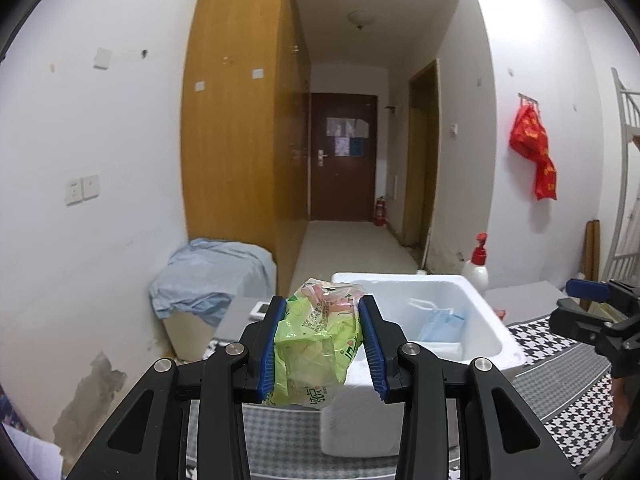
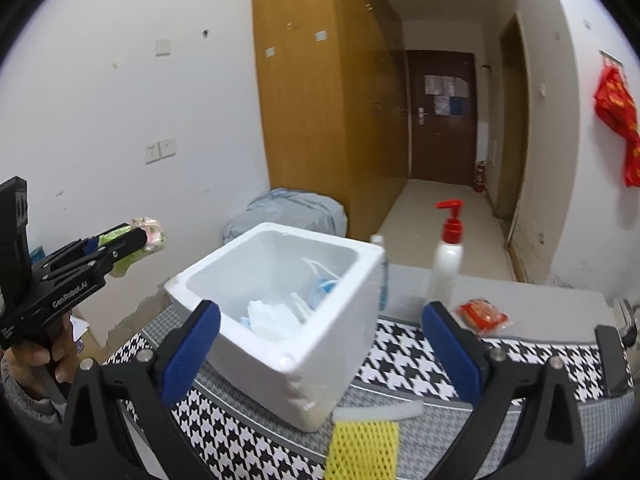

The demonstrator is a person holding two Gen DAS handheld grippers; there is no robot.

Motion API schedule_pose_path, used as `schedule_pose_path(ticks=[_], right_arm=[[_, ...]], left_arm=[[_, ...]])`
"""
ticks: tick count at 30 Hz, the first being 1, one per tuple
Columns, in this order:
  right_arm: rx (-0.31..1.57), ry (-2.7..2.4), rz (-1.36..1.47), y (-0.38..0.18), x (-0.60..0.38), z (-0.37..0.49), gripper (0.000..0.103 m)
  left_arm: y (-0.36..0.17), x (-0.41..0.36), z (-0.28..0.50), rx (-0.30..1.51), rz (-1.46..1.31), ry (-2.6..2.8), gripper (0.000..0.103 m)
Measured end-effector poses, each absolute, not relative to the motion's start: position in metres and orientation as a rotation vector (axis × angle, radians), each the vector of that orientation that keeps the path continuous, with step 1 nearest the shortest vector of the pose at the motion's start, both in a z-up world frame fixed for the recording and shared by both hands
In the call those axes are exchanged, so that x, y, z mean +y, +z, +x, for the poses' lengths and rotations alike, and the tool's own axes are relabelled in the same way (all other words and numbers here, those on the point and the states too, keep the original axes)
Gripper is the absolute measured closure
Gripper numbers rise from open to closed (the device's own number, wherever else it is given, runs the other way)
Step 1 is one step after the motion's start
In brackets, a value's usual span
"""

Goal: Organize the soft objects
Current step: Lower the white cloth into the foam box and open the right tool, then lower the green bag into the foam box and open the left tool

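My left gripper (image 1: 322,312) is shut on a green plastic snack packet (image 1: 316,340) and holds it in the air, left of the white foam box (image 1: 492,322). The right wrist view shows that gripper (image 2: 154,236) and the packet (image 2: 150,232) up at the left, apart from the box (image 2: 324,344). Blue and white face masks (image 2: 280,316) lie inside the box. My right gripper (image 2: 320,336) is open and empty, its fingers on either side of the box's near corner. A yellow mesh sponge (image 2: 362,448) lies on the table below it.
A houndstooth cloth (image 2: 404,356) covers the table. A white pump bottle with a red top (image 2: 446,252) and a red packet (image 2: 482,314) stand behind the box. A bin draped with blue cloth (image 1: 212,280) stands by the wooden wardrobe (image 1: 240,120).
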State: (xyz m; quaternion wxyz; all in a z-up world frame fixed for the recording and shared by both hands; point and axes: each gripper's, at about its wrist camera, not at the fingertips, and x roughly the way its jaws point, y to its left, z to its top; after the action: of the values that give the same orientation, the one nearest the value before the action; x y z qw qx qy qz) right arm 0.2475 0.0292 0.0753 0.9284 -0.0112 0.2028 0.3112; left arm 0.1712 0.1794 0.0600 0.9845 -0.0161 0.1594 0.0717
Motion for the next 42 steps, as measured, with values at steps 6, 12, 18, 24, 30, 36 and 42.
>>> schedule_pose_path(ticks=[6,12,18,24,30,36,42], right_arm=[[0.408,0.597,0.002,0.076,0.009,0.247,0.001],[0.413,0.536,0.018,0.07,-0.017,0.246,0.001],[0.409,0.487,0.041,0.067,-0.042,0.243,0.001],[0.431,0.434,0.055,0.06,-0.059,0.245,0.001],[0.428,0.416,0.051,0.058,-0.063,0.243,0.001],[0.437,0.412,0.055,0.055,-0.063,0.244,0.001],[0.429,0.413,0.044,0.055,-0.062,0.242,0.001]], left_arm=[[0.062,0.16,0.189,0.325,-0.004,0.092,0.064],[0.061,0.135,0.207,0.348,0.005,0.027,0.064],[0.059,0.114,0.223,0.367,0.017,-0.01,0.064],[0.056,0.108,0.232,0.378,0.007,-0.009,0.064],[0.056,0.104,0.236,0.383,0.02,-0.014,0.064],[0.052,0.106,0.245,0.396,0.014,0.005,0.064],[0.05,0.11,0.252,0.403,-0.005,0.023,0.042]])
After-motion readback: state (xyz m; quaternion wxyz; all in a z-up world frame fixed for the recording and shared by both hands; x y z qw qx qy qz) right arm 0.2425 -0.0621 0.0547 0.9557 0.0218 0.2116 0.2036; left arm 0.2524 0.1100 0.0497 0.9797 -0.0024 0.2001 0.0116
